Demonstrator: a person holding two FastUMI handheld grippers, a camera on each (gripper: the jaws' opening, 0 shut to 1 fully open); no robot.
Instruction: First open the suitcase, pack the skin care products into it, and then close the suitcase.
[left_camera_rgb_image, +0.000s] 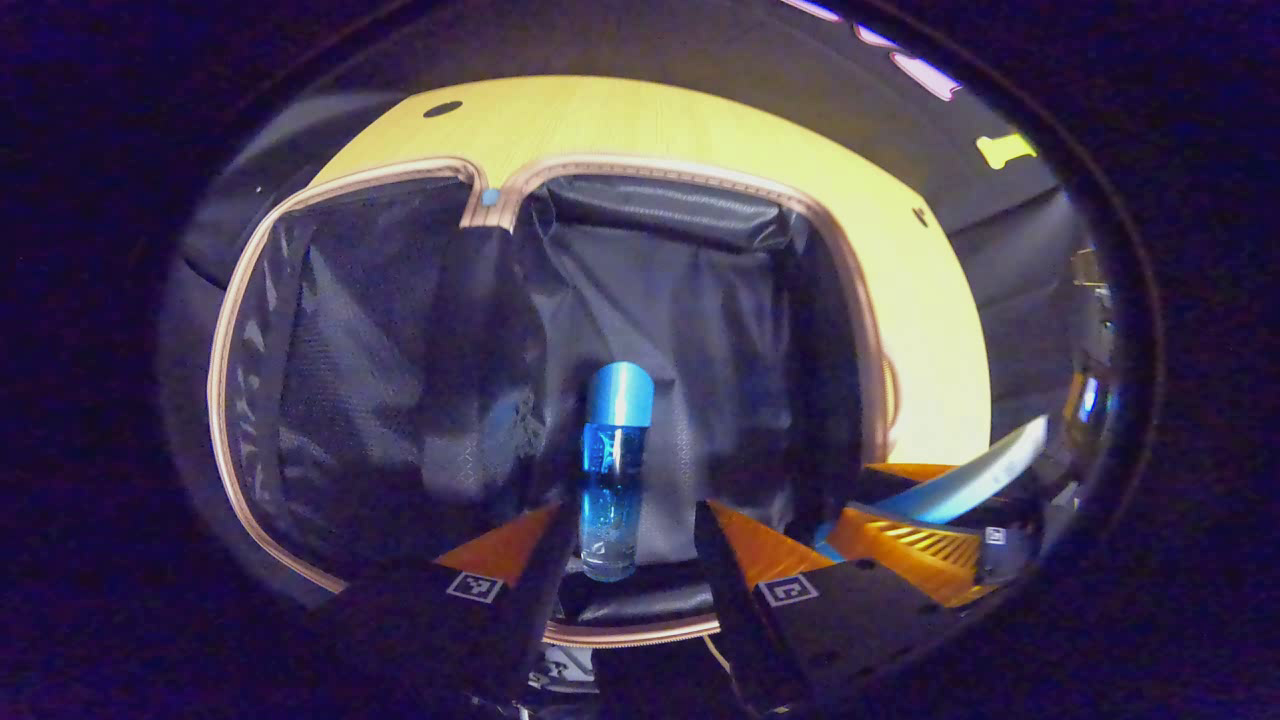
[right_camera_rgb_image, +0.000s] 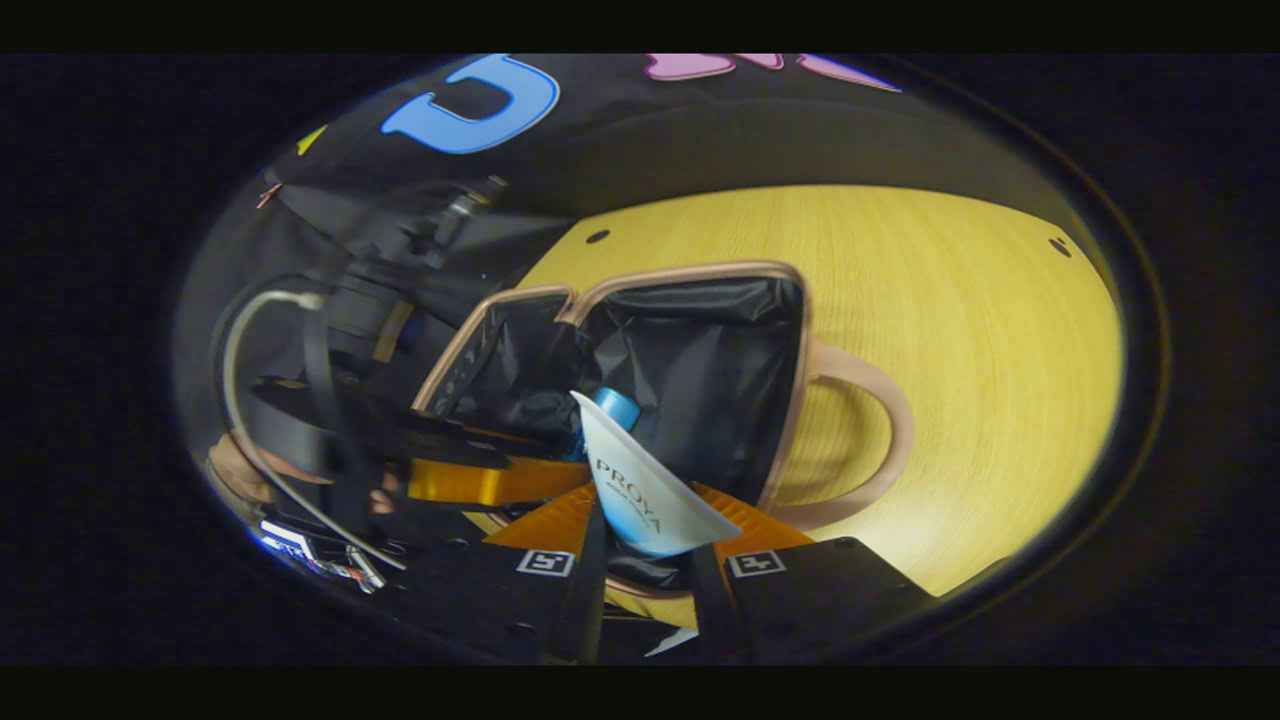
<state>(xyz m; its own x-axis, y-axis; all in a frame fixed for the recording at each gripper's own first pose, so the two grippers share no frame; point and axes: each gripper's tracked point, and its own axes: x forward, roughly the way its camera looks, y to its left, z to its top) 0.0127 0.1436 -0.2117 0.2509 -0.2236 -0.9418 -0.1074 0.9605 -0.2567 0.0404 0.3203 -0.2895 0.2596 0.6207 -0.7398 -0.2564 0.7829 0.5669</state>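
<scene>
**Packing step: bottle going in, tube queued**

Left gripper view: my left gripper (left_camera_rgb_image: 625, 545) is over the open suitcase (left_camera_rgb_image: 690, 300), which lies flat on the yellow worktop (left_camera_rgb_image: 640, 120) with its dark lining up and its pale trim running round both halves. The blue bottle (left_camera_rgb_image: 613, 470) stands between my fingers (left_camera_rgb_image: 540, 560), silver-blue cap pointing far, base near. Fingers are set narrow around it, but I can't tell if both are pressing on it or if it has just been let go; there looks to be a gap on the right side. The bottle is over the right-hand compartment, near its front wall. At the right edge, the other gripper (left_camera_rgb_image: 930, 540) carries the white-and-blue tube (left_camera_rgb_image: 975, 480), just beside the suitcase's near right corner.

Right gripper view: my right gripper (right_camera_rgb_image: 645, 560) has its fingers closed on the tube (right_camera_rgb_image: 650, 490), broad crimped end up, cap end down between the fingers. Beyond it, the open suitcase (right_camera_rgb_image: 730, 350) with its handle (right_camera_rgb_image: 880, 440) sticking out to the right on the worktop (right_camera_rgb_image: 980, 350). The bottle's cap (right_camera_rgb_image: 617, 407) pokes out behind the tube, inside the case. The left gripper (right_camera_rgb_image: 470, 470) reaches in from the left.

Step, as I judge it: mid-packing; lid open, closing not yet due. Next: free the bottle and clear the left hand, then bring the tube over the lining and set it beside the bottle without knocking it.
</scene>
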